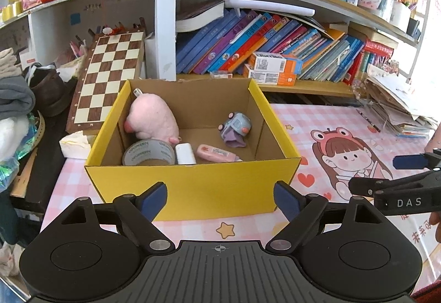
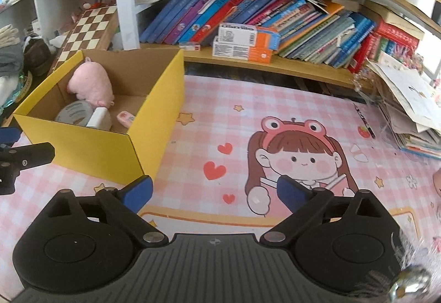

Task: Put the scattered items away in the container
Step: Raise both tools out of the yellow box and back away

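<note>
Box [image 1: 193, 192] of yellow cardboard, open top, plain brown inside, parked straight ahead of the left gripper [image 1: 220, 197] with its near wall filling the gap between the blue pads. Jaws spread wide, nothing between them, not touching the box as far as can be told.

Inside, left to right: fuzzy pink plush [image 1: 153, 117] slumped against the left wall, grey roll of duct tape [image 1: 148, 154] lying flat in the near left corner, small white block [image 1: 185, 153] right beside it, pink tube [image 1: 216, 153] lying on its side, little purple-grey toy [image 1: 235, 128] further back toward the right wall. Floor still bare in the back middle.

Right of the box, pink checked mat [image 2: 220, 110] with a cartoon girl in a frog hat, smooth and flat, wide open space. Right gripper [image 2: 213, 192] hanging over that mat, just right of the box's near corner, jaws spread very wide and empty too.

Wooden chessboard [image 1: 110, 77] leaning behind the box's left side, shelf of slanted books [image 2: 248, 13] along the back edge, messy paper stack [image 2: 408, 104] crowding the far right. Something pink at the right edge of the right wrist view, too cut off to identify.
</note>
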The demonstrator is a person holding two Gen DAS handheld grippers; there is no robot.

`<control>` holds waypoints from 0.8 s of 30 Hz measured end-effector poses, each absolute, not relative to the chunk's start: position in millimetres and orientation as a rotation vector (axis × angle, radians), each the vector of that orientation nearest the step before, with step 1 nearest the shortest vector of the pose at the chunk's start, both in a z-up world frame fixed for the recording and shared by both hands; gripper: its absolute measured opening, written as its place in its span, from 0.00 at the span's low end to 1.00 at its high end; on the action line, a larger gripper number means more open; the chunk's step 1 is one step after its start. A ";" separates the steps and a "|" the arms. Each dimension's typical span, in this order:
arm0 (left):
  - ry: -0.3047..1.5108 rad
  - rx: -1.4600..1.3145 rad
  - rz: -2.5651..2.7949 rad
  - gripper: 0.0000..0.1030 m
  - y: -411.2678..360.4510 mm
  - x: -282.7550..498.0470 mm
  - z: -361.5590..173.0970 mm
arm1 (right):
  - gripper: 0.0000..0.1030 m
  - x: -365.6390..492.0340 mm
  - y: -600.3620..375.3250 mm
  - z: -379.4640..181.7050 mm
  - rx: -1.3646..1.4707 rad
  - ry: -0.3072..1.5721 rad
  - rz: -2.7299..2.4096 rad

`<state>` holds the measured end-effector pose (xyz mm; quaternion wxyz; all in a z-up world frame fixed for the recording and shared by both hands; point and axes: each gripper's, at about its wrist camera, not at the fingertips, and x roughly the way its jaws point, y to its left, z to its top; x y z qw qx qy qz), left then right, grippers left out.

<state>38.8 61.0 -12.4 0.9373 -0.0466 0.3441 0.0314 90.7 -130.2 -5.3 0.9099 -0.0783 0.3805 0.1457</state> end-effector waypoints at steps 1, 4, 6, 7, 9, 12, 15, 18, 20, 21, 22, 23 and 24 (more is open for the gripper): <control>0.706 -0.093 0.066 0.87 59.5 39.1 -12.7 | 0.95 89.8 -132.4 -6.5 -0.157 0.787 0.293; 0.717 -0.087 0.071 0.89 55.0 39.9 -14.6 | 0.97 89.2 -138.5 -10.8 -0.145 0.798 0.274; 0.722 -0.085 0.073 0.90 51.8 40.4 -15.9 | 0.97 89.2 -142.0 -13.9 -0.139 0.806 0.259; 0.726 -0.083 0.074 0.90 50.2 40.7 -16.7 | 0.97 89.4 -143.5 -15.1 -0.138 0.810 0.252; 0.735 -0.075 0.076 0.91 45.5 41.6 -18.6 | 0.98 89.3 -145.7 -16.6 -0.136 0.811 0.240; 0.747 -0.054 0.065 0.92 38.7 41.9 -21.3 | 0.99 89.2 -148.0 -17.8 -0.135 0.805 0.222; 0.753 -0.035 0.058 0.92 33.5 42.8 -22.4 | 1.00 89.0 -150.5 -18.9 -0.131 0.804 0.218; 0.761 -0.028 0.057 0.94 31.0 43.7 -23.1 | 1.00 90.4 -153.0 -19.5 -0.131 0.804 0.220; 0.766 -0.028 0.059 0.95 30.6 44.7 -23.7 | 1.00 88.2 -150.0 -19.4 -0.128 0.805 0.212; 0.768 -0.028 0.061 0.95 30.5 45.1 -24.0 | 1.00 86.1 -146.7 -19.2 -0.126 0.805 0.205; 0.769 -0.028 0.063 0.96 30.5 45.4 -24.2 | 1.00 86.4 -147.1 -19.3 -0.126 0.805 0.204; 0.770 -0.029 0.064 0.96 30.5 45.7 -24.5 | 1.00 86.4 -147.5 -19.3 -0.127 0.806 0.205; 0.771 -0.030 0.066 0.96 30.5 45.9 -24.7 | 1.00 85.8 -146.5 -19.3 -0.126 0.806 0.203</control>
